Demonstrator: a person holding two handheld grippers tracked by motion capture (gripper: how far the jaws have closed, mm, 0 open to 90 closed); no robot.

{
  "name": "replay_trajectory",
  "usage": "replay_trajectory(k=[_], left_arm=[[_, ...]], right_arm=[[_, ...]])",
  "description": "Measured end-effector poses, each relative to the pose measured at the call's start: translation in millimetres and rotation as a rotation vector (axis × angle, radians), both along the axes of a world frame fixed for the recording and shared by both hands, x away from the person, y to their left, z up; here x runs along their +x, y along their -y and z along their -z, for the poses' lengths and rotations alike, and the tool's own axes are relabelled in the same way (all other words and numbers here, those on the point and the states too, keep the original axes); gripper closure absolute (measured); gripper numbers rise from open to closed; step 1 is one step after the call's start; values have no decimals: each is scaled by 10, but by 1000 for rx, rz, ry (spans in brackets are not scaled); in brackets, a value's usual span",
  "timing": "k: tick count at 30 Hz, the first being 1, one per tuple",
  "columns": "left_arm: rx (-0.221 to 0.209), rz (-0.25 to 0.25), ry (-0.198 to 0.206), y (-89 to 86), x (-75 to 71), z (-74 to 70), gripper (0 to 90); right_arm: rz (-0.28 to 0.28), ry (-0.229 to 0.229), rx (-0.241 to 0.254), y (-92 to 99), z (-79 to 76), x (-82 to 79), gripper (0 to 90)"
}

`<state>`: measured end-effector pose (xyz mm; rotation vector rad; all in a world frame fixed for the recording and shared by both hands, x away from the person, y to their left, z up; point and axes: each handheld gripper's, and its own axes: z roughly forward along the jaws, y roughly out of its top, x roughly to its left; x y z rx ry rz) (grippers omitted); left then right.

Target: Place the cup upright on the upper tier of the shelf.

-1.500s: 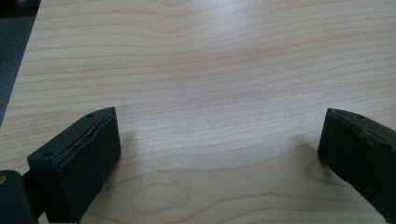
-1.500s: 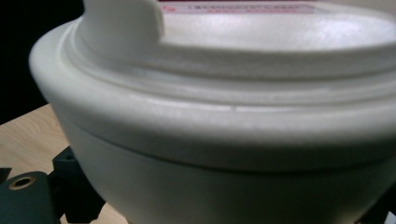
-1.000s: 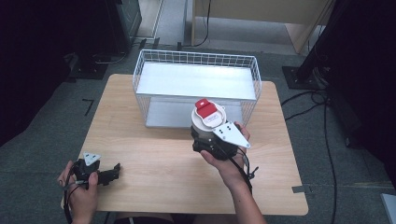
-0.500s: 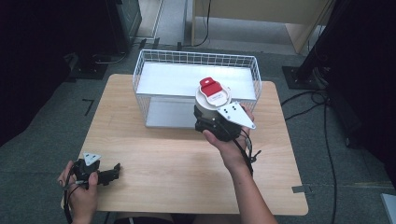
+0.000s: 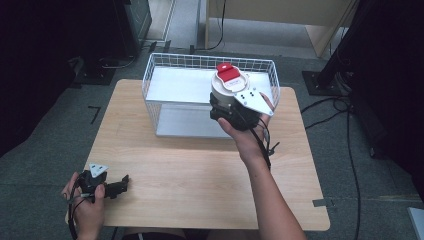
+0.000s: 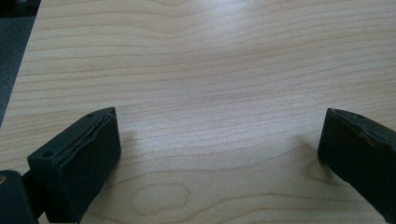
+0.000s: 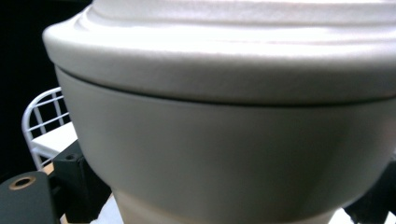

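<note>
While the wooden table (image 5: 200,175) bears the white wire basket (image 5: 150,80), hold the right gripper (image 5: 227,107) clamped on the white container with red-tabbed lid (image 5: 229,82) above the basket's near rim; clear the rim, lower it level, then release. Left gripper (image 5: 120,184) rests on the table, jaws wide, empty.

Container (image 5: 227,89): off-white body, red lid flap. Basket (image 5: 150,82): white wire grid. Table (image 5: 200,170): pale wood grain. Left gripper (image 6: 219,154) black, 7 o'clock. Right gripper (image 5: 225,107) black, grey plate.
</note>
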<state>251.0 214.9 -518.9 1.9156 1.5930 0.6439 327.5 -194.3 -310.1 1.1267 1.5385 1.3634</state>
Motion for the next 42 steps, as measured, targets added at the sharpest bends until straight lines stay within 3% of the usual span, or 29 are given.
replay_trajectory(k=[16, 33, 42], left_arm=[[0, 0, 0, -1, 0, 0, 0], [-3, -2, 0, 2, 0, 1, 0], [-1, 0, -1, 0, -1, 0, 0]], right_arm=[[42, -11, -3, -22, -32, 492, 83], [68, -2, 6, -70, -102, 880, 83], [111, -18, -2, -64, -33, 995, 83]])
